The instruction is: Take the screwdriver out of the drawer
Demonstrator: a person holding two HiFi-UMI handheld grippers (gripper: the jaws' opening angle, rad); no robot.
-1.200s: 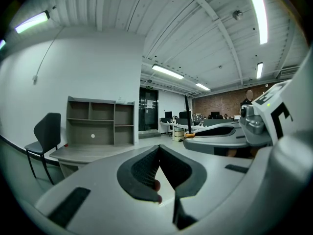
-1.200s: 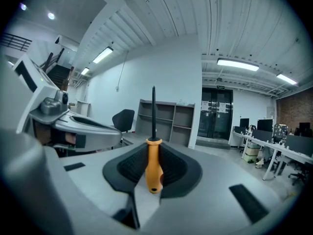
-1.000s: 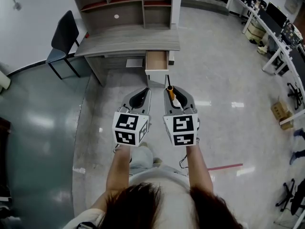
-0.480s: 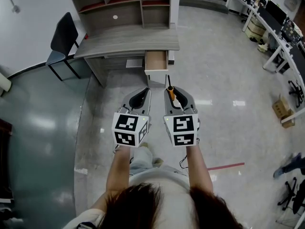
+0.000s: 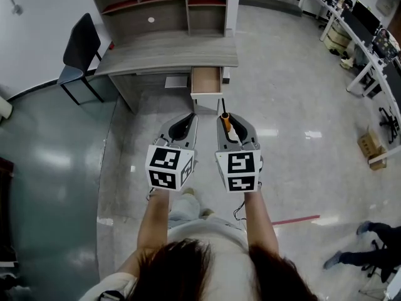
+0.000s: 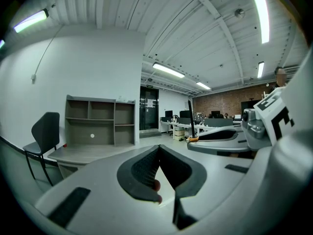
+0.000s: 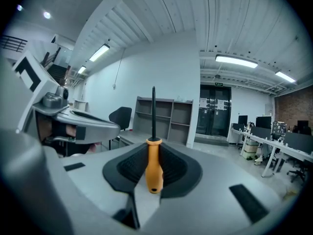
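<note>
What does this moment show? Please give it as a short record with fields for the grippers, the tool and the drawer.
right gripper: shut on the screwdriver's orange handle
screwdriver: lies along the jaws, shaft pointing forward past the tips
left gripper: shut, holding nothing
drawer: pulled open under the desk
position: both grippers side by side above the floor, apart from the drawer
task state: screwdriver is out of the drawer

Main change: a person's legs (image 5: 354, 253) at the lower right have walked further down-frame and leftward. The left gripper (image 5: 190, 114) drifted a hair left. The desk (image 5: 169, 52) sits slightly higher.
</note>
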